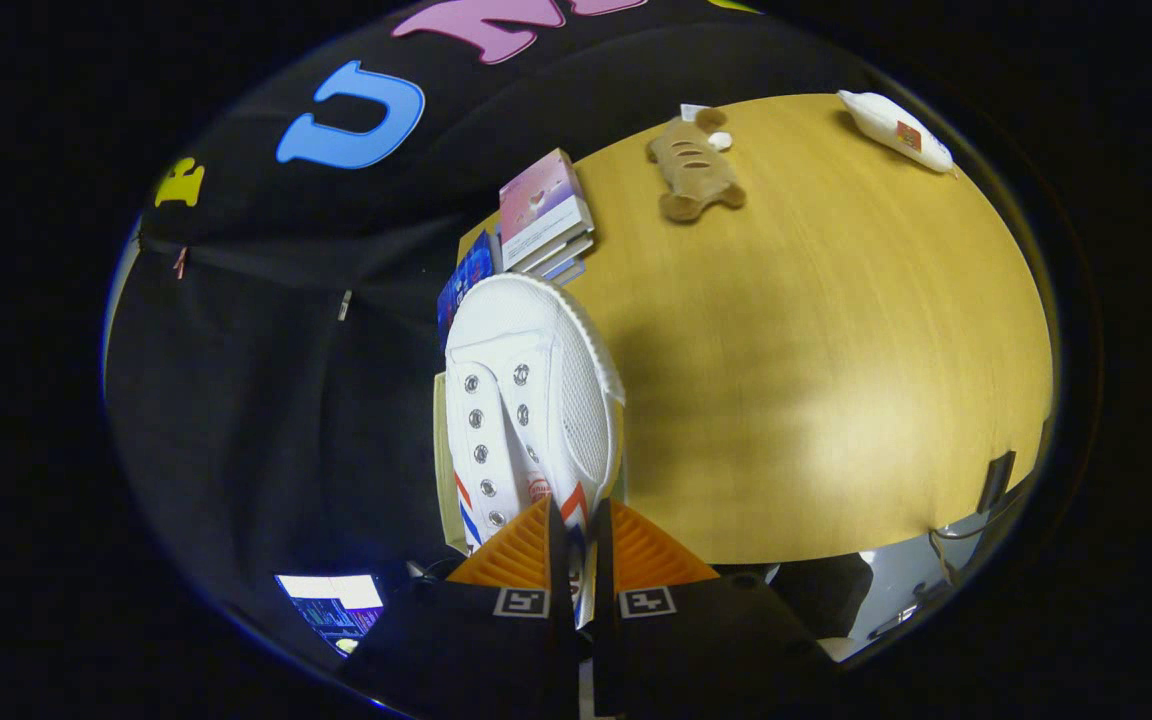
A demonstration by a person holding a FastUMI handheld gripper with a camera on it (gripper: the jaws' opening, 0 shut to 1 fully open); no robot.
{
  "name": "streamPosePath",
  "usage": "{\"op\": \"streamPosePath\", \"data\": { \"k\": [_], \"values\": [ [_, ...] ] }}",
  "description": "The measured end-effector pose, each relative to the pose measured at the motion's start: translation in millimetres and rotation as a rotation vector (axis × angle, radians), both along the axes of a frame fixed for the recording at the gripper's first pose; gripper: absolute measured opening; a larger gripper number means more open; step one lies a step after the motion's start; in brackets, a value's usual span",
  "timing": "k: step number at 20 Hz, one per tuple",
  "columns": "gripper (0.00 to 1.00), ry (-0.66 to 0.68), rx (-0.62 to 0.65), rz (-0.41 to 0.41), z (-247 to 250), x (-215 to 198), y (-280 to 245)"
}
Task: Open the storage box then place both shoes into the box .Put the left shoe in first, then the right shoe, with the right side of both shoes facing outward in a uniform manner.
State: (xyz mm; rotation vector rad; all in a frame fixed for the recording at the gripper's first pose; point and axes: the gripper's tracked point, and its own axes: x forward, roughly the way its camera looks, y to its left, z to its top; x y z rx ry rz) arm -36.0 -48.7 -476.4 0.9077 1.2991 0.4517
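Observation:
A white canvas shoe (526,390) with metal eyelets and red and blue stripes hangs from my gripper (579,545), toe pointing away from the fingers. Both fingers press on the shoe's rear side wall, so the gripper is shut on it. The shoe is lifted above the wooden table (836,400), and the view is rolled sideways. A pale edge (443,460) shows just behind the shoe; I cannot tell whether it is part of the storage box.
A stack of books (544,212) lies beyond the shoe's toe. Farther on the table lie a brown plush toy (694,165) and a white packet (896,130). A lit screen (336,600) glows beside the fingers.

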Motion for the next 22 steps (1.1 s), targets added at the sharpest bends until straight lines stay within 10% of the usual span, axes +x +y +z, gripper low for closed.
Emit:
{"op": "streamPosePath", "data": {
  "k": [22],
  "values": [
    [0.17,0.043,-0.267,0.137,-3.0,-13.4,13.3]
  ]
}}
